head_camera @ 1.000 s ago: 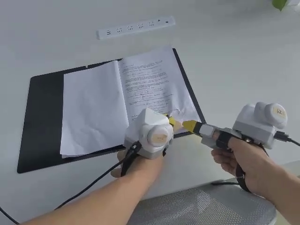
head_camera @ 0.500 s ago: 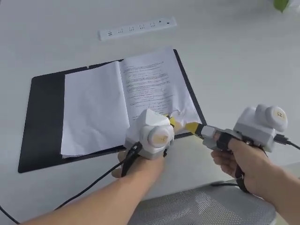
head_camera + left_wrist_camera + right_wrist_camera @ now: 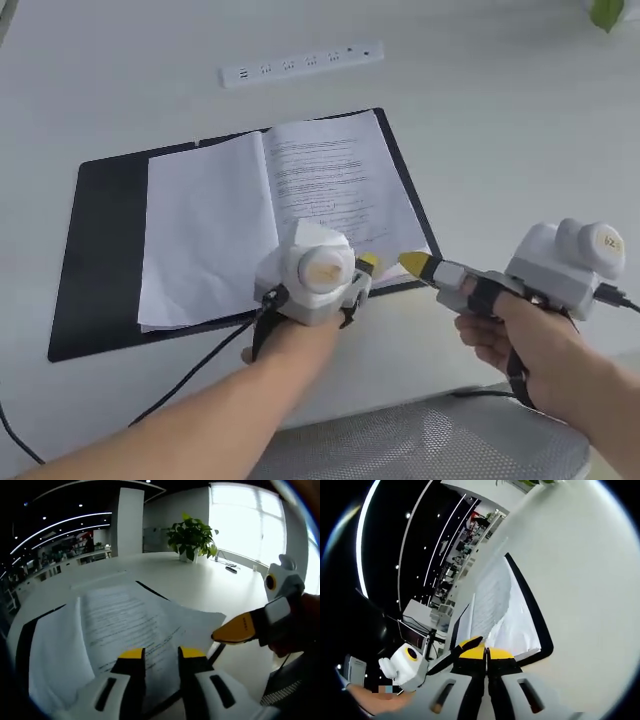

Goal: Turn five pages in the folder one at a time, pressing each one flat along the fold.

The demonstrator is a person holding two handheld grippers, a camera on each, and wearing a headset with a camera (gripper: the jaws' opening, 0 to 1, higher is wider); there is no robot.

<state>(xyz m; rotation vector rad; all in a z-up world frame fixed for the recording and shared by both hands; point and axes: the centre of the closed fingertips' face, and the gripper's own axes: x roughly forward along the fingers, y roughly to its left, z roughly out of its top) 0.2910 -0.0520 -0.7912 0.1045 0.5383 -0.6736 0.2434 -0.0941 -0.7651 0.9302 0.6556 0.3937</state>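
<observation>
A black folder (image 3: 100, 260) lies open on the white table, a blank sheet (image 3: 205, 230) on its left half and a printed page (image 3: 330, 180) on its right. My left gripper (image 3: 368, 264) hovers at the printed page's near right corner. In its own view the left gripper (image 3: 162, 655) is open, its yellow tips a small gap apart over the page (image 3: 125, 620), with nothing between them. My right gripper (image 3: 410, 264) sits just right of that corner, off the folder's edge. Seen in its own view, the right gripper (image 3: 485, 653) is shut and holds nothing.
A white power strip (image 3: 300, 63) lies on the table beyond the folder. A grey mesh chair (image 3: 430, 440) shows below the table's near edge. A potted plant (image 3: 192, 537) stands far off on the table. Cables trail from both grippers.
My right gripper has drawn back a little to the right, leaving a gap to the left gripper's tips. The page corner by the grippers now lies lower. The head camera has shifted slightly.
</observation>
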